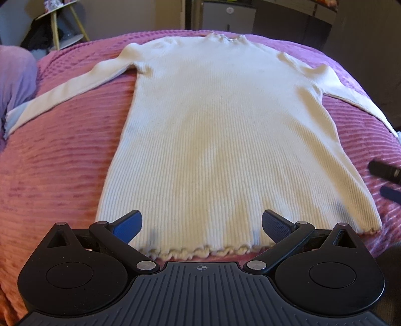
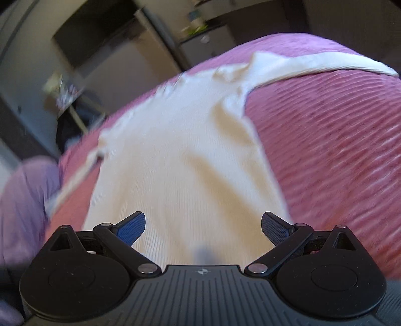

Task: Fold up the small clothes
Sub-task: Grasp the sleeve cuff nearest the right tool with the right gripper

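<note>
A cream ribbed long-sleeved sweater (image 1: 225,130) lies flat on the pink bedspread (image 1: 62,155), collar at the far side, both sleeves spread outward. Its scalloped hem (image 1: 200,250) lies just in front of my left gripper (image 1: 201,227), which is open and empty above the hem. In the right wrist view the sweater (image 2: 180,160) is blurred by motion; my right gripper (image 2: 203,228) is open and empty over its lower right part. The right gripper's fingers (image 1: 383,170) show at the right edge of the left wrist view.
A lilac pillow (image 1: 15,77) lies at the bed's left side. A small side table with pale legs (image 1: 65,22) stands beyond the bed on the left. Dark cabinets (image 1: 225,15) stand behind the bed. The pink bedspread (image 2: 338,150) spreads to the sweater's right.
</note>
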